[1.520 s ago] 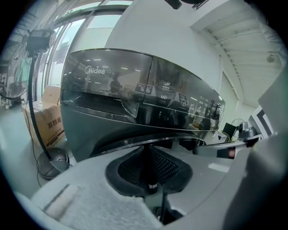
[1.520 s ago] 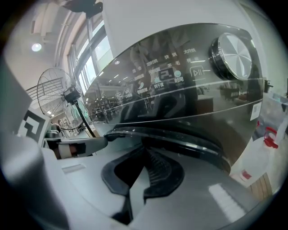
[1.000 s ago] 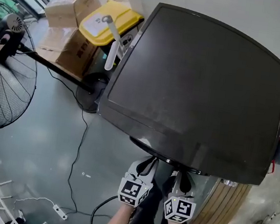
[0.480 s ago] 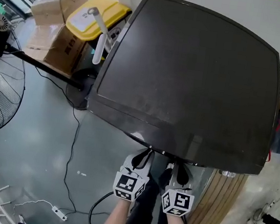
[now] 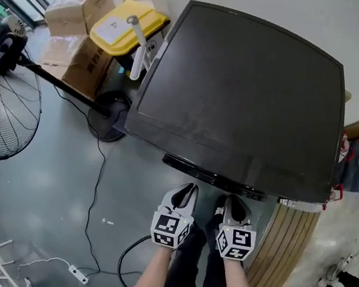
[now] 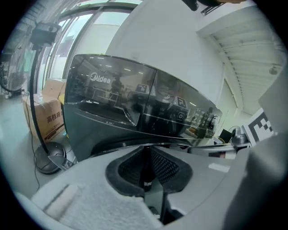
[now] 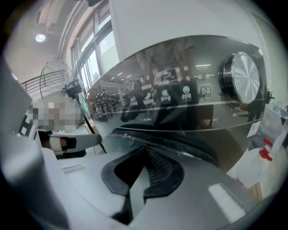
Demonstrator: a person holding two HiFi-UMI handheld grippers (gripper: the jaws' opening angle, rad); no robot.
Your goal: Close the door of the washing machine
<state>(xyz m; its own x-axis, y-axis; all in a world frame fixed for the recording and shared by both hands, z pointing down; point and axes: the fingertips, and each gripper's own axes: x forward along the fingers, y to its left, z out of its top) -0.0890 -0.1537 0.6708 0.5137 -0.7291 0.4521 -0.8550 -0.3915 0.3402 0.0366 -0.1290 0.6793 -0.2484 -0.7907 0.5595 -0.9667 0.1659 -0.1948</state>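
Seen from above, two forearms reach up from the bottom centre. The left gripper [image 5: 188,190] has its jaws a thin slit apart with nothing between them. The right gripper [image 5: 231,201] has its jaws pressed together, empty. Both sit just short of the washing machine's door [image 5: 215,175], a dark curved rim under the front edge. A grey floor [image 5: 43,173] carries a black cable [image 5: 99,181]. A slatted wooden panel [image 5: 287,247] stands at lower right. The dark washing machine [image 5: 239,95] fills the centre. At the left stands a fan [image 5: 1,114], with cardboard boxes [image 5: 75,12] and a yellow bin [image 5: 120,26] at upper left. A white wall [image 5: 284,8] lies behind.
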